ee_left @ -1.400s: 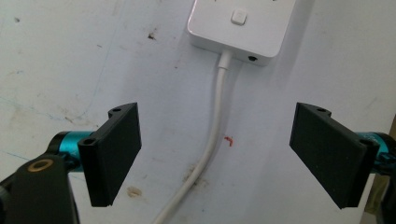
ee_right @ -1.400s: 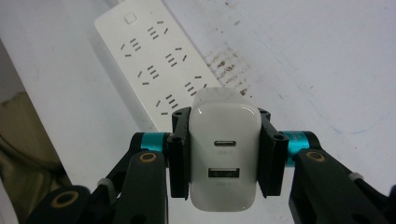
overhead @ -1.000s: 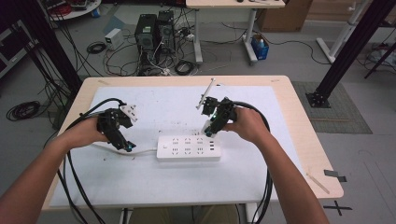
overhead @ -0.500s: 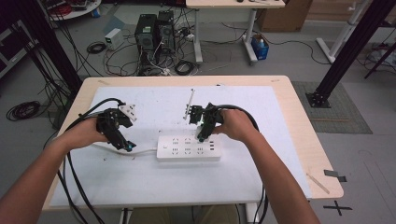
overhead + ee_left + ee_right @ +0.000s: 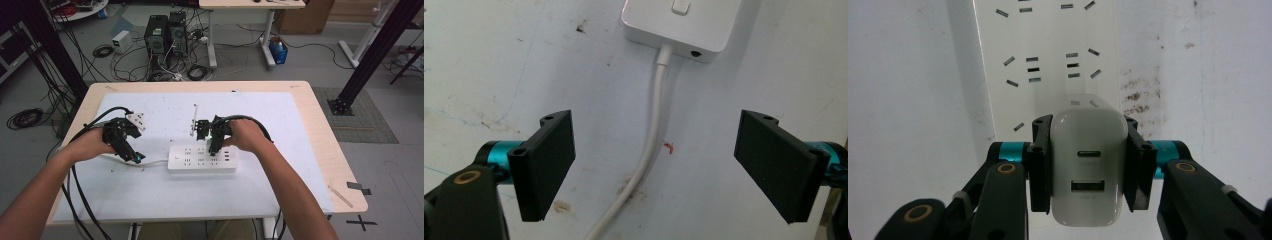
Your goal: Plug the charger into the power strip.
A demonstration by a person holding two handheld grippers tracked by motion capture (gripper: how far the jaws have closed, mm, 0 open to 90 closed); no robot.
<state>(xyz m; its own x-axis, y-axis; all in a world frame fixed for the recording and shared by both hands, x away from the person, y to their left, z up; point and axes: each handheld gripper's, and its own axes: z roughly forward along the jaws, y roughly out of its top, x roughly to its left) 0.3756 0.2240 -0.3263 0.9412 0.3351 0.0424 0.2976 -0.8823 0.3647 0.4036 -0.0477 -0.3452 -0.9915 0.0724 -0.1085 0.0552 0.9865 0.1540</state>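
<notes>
Desk [image 5: 300,150], covered by a white mat, carrying all items. A white power strip [image 5: 202,158] lies directly beneath the right tongs [image 5: 214,145] and just to the inner side of the left tongs [image 5: 131,152]; its sockets appear as rows of dark slots in the right gripper view [image 5: 1048,60].

Right tongs [image 5: 1088,170]: jaws closed firmly on a white USB charger [image 5: 1089,167], one black jaw pressed flat against each side. The charger sits over the near end of the strip, with two ports facing the camera, an oval one above a rectangular one. Faint grey lettering beneath each port is too blurred to read.

Left tongs [image 5: 659,165]: jaws wide apart, gripping nothing and touching nothing. The strip's white cord [image 5: 651,145] runs along the mat between them, leaving the strip's end [image 5: 681,25], which lies ahead of the jaws and bears a rounded switch.

A small white plug block [image 5: 136,120] rests on the mat just beyond the left tongs.
</notes>
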